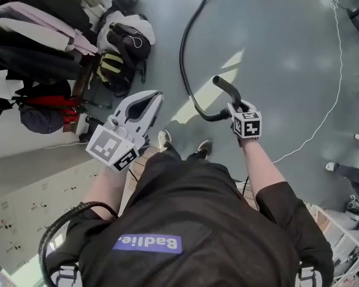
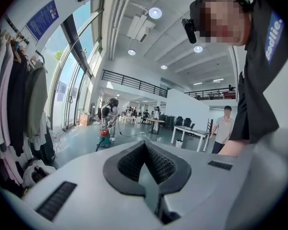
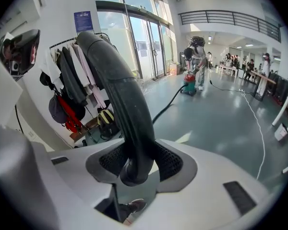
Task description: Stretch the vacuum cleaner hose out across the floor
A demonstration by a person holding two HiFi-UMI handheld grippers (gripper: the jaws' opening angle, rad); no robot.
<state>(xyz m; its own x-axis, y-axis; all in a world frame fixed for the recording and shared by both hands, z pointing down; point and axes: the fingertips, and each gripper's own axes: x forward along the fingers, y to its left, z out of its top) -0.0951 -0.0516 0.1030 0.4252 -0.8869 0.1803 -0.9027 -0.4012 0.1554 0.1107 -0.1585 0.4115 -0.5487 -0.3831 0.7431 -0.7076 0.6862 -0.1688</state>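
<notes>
The right gripper [image 1: 234,108] has its fingers closed on the black flexible vacuum cleaner hose [image 1: 185,70], close to the hose's free end. That end sticks out past the fingers as a short stub. In the right gripper view the hose [image 3: 120,90] fills the gap of the right gripper [image 3: 137,164], and the dark textured pads [image 3: 169,163] press on its sides.

From the grip the hose dips in a loop and then runs off over the glossy grey floor [image 1: 275,52]. It passes well apart from the clothes rack hung with coats [image 1: 36,17], on the rack's open-room side. It leads towards a red and green vacuum cleaner [image 3: 188,86] far beyond the rack [image 3: 72,66], where another person [image 3: 198,56] stands bent over it.

The white left gripper [image 1: 155,97] is held up between the rack and the loop of the hose. Its fingers stand apart with nothing between them. In the left gripper view only the floor shows through the gap of the left gripper [image 2: 146,162], and the rack [image 2: 14,90] is off to that view's left.

A black and yellow backpack [image 1: 113,70] lies at the foot of the rack. A thin white cable [image 1: 332,100] lies on the floor beyond the hose, on the side away from the rack.
</notes>
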